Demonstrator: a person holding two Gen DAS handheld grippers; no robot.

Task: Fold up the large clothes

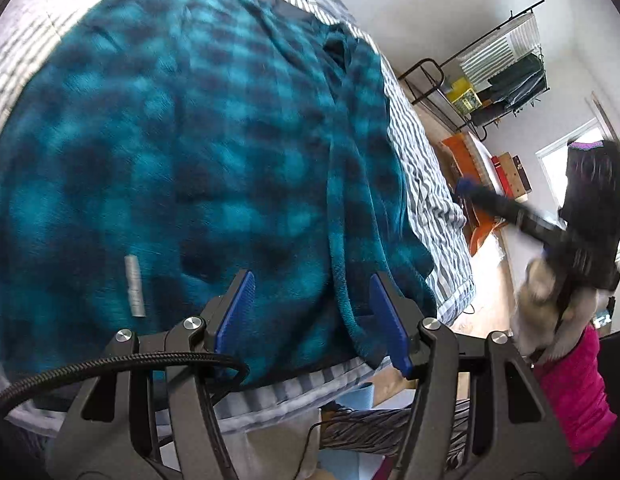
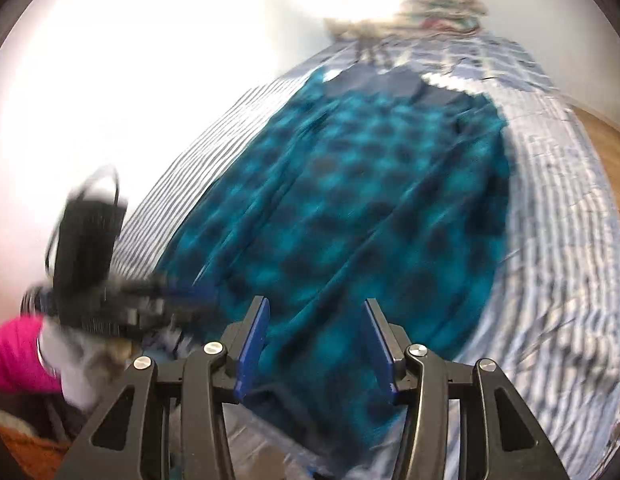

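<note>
My right claw (image 2: pixel 313 340) is spread, blue pads apart, nothing pinched; teal fabric lies under and between the pads, but they are not pressing on it. My left claw (image 1: pixel 310 320) is also spread and empty, hanging over the near hem, with a long fold ridge running just inside its right pad.

The teal plaid fleece garment (image 1: pixel 182 152) lies flat on the striped bed (image 2: pixel 557 248), lengthwise from the near edge to the far end, with a dark collar or lining at the far end. Its right side looks already folded inward. Both views are motion-blurred, so edge details are uncertain.

Step, as I judge it: between folds, re-gripping at the near hem. Next, both claws need to drop onto the near hem corners, pinch through all layers, then carry the hem to the far end. Risk: catching the bed sheet along with the fleece.
</note>
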